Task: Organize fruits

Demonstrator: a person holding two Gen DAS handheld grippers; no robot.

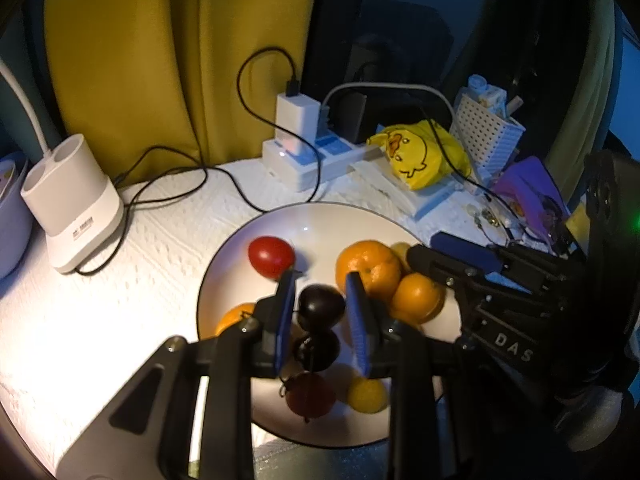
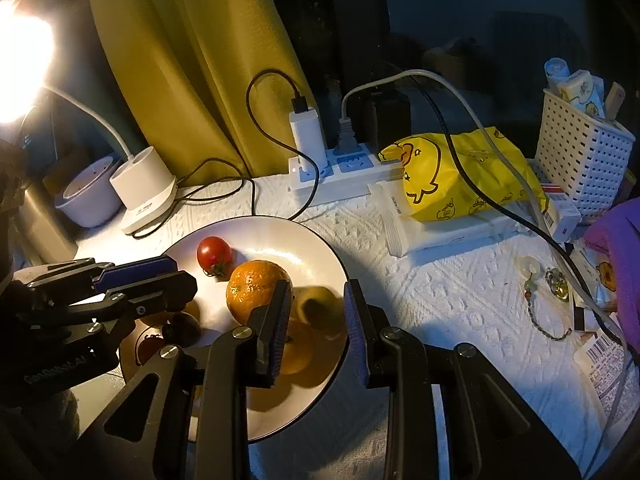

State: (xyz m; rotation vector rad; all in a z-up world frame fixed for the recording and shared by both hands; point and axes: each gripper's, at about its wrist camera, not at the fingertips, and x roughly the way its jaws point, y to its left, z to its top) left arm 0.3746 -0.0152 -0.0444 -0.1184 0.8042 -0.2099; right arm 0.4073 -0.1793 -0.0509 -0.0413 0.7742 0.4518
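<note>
Nearest the lens, the left gripper [image 1: 320, 278] hangs over a white plate [image 1: 280, 220] with its jaws drawn in to their narrowest. A dark tomato [image 1: 321, 307] shows in the gap, but from the right wrist view it lies on the plate below the tips, not clamped. The right gripper [image 2: 317, 286] is likewise clenched on nothing, over the plate's right side (the fruit seen between its pads is blurred).

All the fruit sits on the plate. There is a glossy red tomato [image 1: 271, 257] at the far left and a large orange [image 1: 368, 266] with dimpled skin. A smaller orange [image 1: 416, 298] touches the large one. A second dark tomato [image 1: 316, 350], a dull red one [image 1: 310, 396] and a small yellow fruit [image 1: 368, 394] lie nearer the camera.

The plate rests on a white textured cloth [image 1: 140, 280], lit by a desk lamp [image 2: 20, 52]. Behind are a mustard curtain [image 1: 160, 60], a power strip [image 1: 312, 160], a yellow duck bag [image 1: 420, 152] and a white basket [image 1: 488, 136].

The red tomato is slightly egg-shaped, its long axis running roughly left to right, with its green stem end turned toward the large orange. That orange shows its stem dimple toward the right wrist camera.
</note>
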